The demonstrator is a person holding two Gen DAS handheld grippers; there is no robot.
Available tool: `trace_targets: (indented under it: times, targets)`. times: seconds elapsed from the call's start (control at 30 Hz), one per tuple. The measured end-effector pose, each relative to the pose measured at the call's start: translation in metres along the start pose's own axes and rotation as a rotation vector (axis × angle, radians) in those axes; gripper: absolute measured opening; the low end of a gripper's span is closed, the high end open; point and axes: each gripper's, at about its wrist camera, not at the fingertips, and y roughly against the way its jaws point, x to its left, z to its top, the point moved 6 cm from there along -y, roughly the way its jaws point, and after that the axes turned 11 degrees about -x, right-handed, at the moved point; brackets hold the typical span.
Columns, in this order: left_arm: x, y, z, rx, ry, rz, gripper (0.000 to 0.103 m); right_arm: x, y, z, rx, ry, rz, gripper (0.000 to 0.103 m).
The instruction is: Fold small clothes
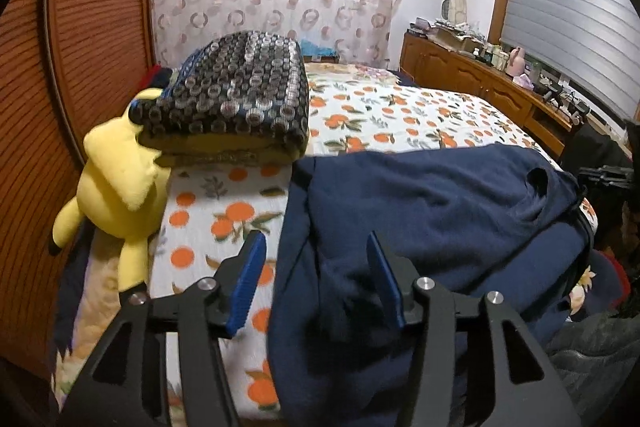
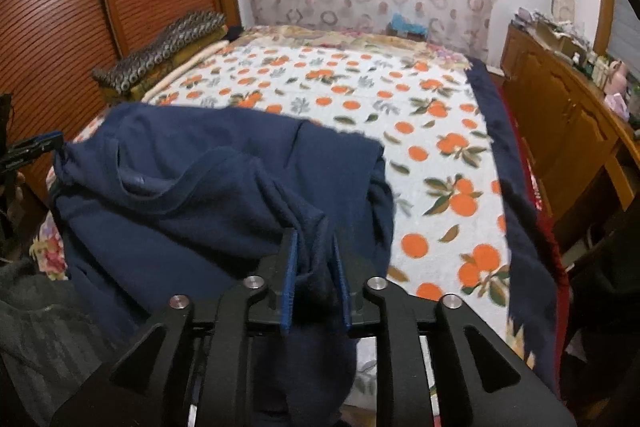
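A navy blue T-shirt (image 1: pixel 440 211) lies crumpled at the near end of a bed covered by an orange-print sheet (image 1: pixel 224 219). My left gripper (image 1: pixel 318 267) is open over the shirt's left edge, one pad above the sheet and the other above the cloth, nothing pinched. In the right wrist view the same T-shirt (image 2: pixel 180 211) shows its neckline facing up. My right gripper (image 2: pixel 315 275) has its jaws slightly apart, with a raised fold of the navy cloth standing loosely between the blue pads (image 2: pixel 290 279).
A yellow plush toy (image 1: pixel 120 187) and a folded ring-patterned blanket (image 1: pixel 236 99) sit at the bed's left side by a slatted wooden door (image 1: pixel 80 67). A wooden cabinet (image 2: pixel 560 115) with clutter runs along the right. A dark blue blanket edge (image 2: pixel 516 187) borders the bed's right side.
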Motion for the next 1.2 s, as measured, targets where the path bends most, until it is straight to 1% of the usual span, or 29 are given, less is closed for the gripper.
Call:
trace_targets:
  times: [0.07, 0.13, 0.3, 0.4, 0.53, 0.57, 0.67, 0.73, 0.83, 1.0, 1.17, 1.2]
  targets:
    - [-0.001, -0.009, 0.006, 0.005, -0.015, 0.011, 0.052, -0.003, 0.002, 0.009, -0.021, 0.01, -0.014, 0.026]
    - [-0.002, -0.021, 0.012, 0.014, -0.016, 0.009, 0.052, -0.008, 0.001, 0.02, -0.041, 0.021, -0.041, 0.042]
    - [-0.004, -0.051, 0.026, 0.039, -0.021, 0.008, 0.052, -0.014, -0.014, 0.04, -0.068, 0.042, -0.065, 0.052]
    - [-0.003, -0.068, 0.031, 0.063, -0.024, 0.009, 0.052, -0.016, -0.033, 0.046, -0.066, 0.034, -0.06, 0.055]
    - [0.001, -0.085, 0.032, 0.095, -0.025, 0.006, 0.052, -0.017, -0.063, 0.045, -0.029, 0.026, -0.044, 0.057]
    - [0.003, -0.091, 0.031, 0.11, -0.022, 0.006, 0.052, -0.017, -0.07, 0.044, -0.016, 0.027, -0.04, 0.057]
    - [0.01, -0.108, 0.021, 0.191, 0.002, -0.024, 0.052, -0.023, -0.092, 0.035, 0.036, 0.027, -0.059, 0.058]
    - [0.015, -0.114, 0.016, 0.217, 0.01, -0.01, 0.052, -0.028, -0.1, 0.028, 0.064, 0.005, -0.053, 0.061]
    - [0.017, -0.117, 0.011, 0.236, 0.013, -0.021, 0.052, -0.035, -0.104, 0.024, 0.068, -0.021, -0.032, 0.065]
    - [0.017, -0.12, 0.01, 0.246, 0.023, -0.03, 0.052, -0.038, -0.107, 0.025, 0.073, -0.035, -0.017, 0.067]
    - [0.014, -0.125, 0.012, 0.247, 0.026, -0.043, 0.052, -0.035, -0.112, 0.029, 0.074, -0.03, -0.005, 0.067]
    - [0.013, -0.125, 0.012, 0.247, 0.028, -0.046, 0.052, -0.034, -0.113, 0.029, 0.074, -0.026, -0.003, 0.063]
